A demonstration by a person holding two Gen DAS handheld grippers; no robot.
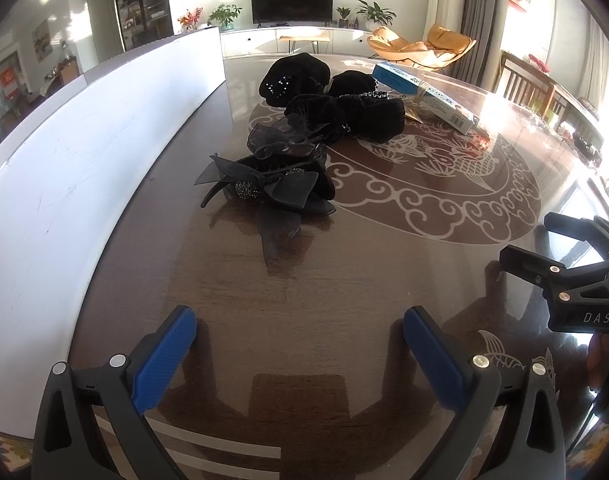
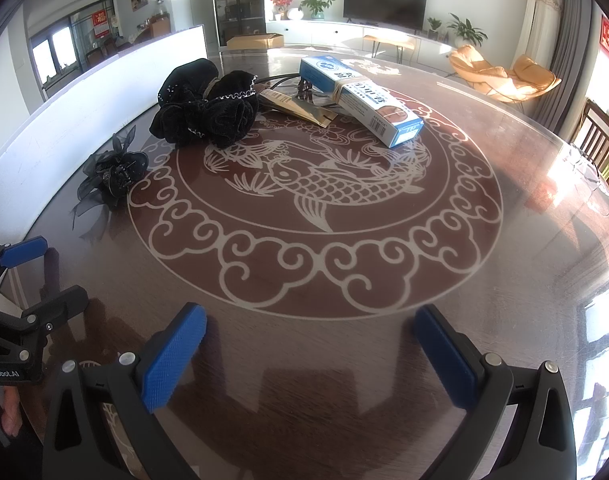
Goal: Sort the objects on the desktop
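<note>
Apparently nothing is sorted yet: every object sits loose on the desk [image 2: 504, 240] around the koi medallion [image 2: 316, 188] inlaid in its top. Both tools are spread wide and hold nothing. The left tool [image 1: 300, 344] hovers low over bare wood on the near side of the medallion, and the right tool [image 2: 310, 340] hangs just short of the medallion's scroll border.

A gauzy black bow clip [image 1: 272, 188] lies at the medallion's left edge, closest to the left tool. Beyond it, 2 or 3 black velvet scrunchies [image 2: 208, 112] sit heaped together on the medallion's far-left rim; I cannot count them for sure. A blue and white box [image 2: 360, 96] with a band around it rests across the medallion's far side, and a tan card tag [image 2: 300, 110] lies between the box and the scrunchies, touching or nearly touching both.

A white board [image 1: 84, 136] stands along the desk's left side, well left of the medallion. It limits any sideways approach to the clip. No bin or tray for sorting shows in either view.
</note>
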